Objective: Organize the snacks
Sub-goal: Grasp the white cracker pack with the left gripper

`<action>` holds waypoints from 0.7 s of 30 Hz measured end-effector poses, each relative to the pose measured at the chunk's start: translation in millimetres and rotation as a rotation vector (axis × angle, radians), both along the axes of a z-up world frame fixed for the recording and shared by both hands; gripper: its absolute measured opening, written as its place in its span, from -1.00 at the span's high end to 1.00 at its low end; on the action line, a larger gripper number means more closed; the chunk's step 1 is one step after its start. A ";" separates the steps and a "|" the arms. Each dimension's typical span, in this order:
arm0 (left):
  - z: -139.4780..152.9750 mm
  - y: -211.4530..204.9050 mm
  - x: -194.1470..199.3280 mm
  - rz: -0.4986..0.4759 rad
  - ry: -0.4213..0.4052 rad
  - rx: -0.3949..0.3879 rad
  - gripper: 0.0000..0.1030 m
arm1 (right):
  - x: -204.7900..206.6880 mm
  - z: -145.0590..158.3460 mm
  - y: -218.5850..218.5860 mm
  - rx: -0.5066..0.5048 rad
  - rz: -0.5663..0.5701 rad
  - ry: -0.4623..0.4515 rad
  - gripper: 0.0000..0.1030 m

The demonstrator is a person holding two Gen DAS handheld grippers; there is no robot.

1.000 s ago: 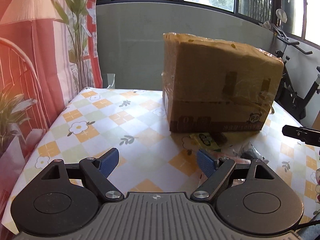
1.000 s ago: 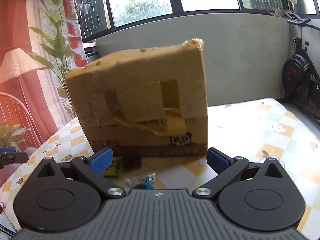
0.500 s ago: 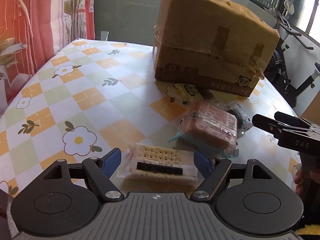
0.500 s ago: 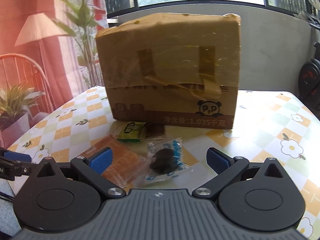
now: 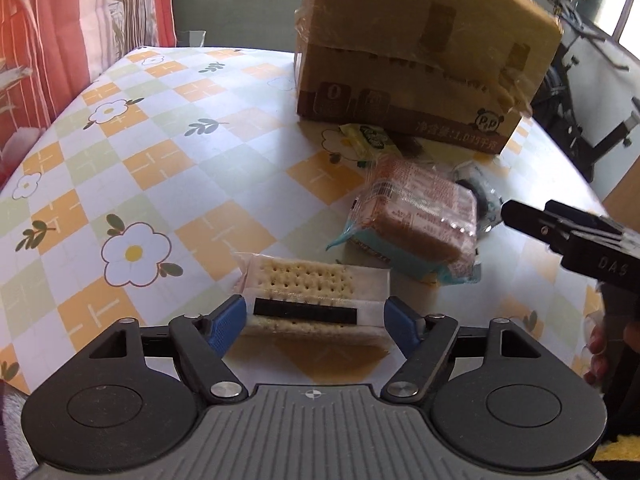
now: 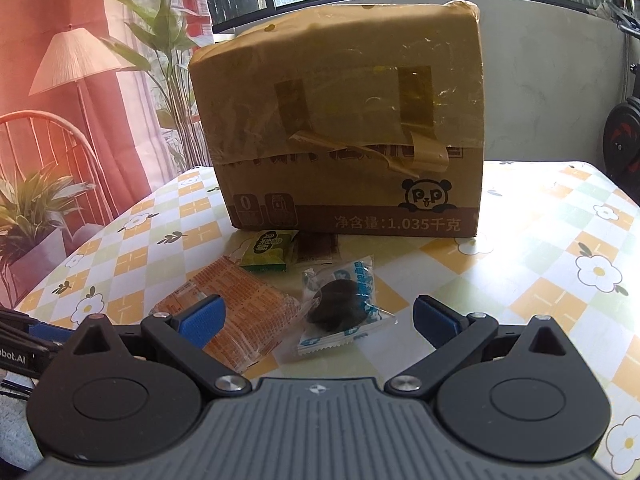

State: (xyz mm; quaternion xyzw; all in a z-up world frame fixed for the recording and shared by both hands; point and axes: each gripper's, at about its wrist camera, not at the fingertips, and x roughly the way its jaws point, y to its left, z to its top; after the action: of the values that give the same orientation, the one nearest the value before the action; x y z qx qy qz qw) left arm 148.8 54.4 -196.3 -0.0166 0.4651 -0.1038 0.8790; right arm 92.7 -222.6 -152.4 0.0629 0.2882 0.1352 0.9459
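Observation:
A clear packet of crackers (image 5: 308, 284) lies on the flowered table (image 5: 180, 140). My left gripper (image 5: 314, 320) straddles the packet, and its blue pads meet both ends. Beyond it are an orange wafer packet (image 5: 420, 216), a dark cookie in a clear blue-printed wrapper (image 6: 340, 308), a green packet (image 6: 268, 250) and a small brown one (image 6: 318, 246). My right gripper (image 6: 318, 320) hangs open over the cookie and the orange wafer packet (image 6: 244, 304), gripping neither. A taped cardboard box (image 6: 340, 120) stands behind the snacks.
The cardboard box (image 5: 420, 52) fills the far middle of the table. A red-framed chair (image 6: 48, 152), potted plants and a lamp stand off the left edge. An exercise bike (image 5: 592, 120) is off the right. A person's hand (image 5: 600, 344) holds the right gripper.
Both grippers tipped down and sank toward the table. The left one came down around the cracker packet and its jaws narrowed onto it. The right one dropped over the snack pile.

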 end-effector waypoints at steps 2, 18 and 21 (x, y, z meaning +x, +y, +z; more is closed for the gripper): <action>-3.6 -2.2 2.2 -0.003 0.021 0.016 -0.53 | -0.4 -0.3 1.3 0.003 0.004 0.001 -0.98; -14.3 -26.0 11.0 -0.095 0.005 0.135 -0.81 | 0.2 -3.9 1.0 0.025 -0.001 0.018 -0.98; -15.8 -24.5 16.5 -0.072 -0.008 0.173 -0.82 | -0.2 -4.5 0.6 0.027 -0.002 0.020 -0.98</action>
State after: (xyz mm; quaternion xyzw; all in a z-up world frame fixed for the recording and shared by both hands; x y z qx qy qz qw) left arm 165.3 29.9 -212.1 0.0765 0.4689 -0.0952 0.8748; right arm 92.5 -222.0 -156.9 0.0773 0.2959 0.1377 0.9421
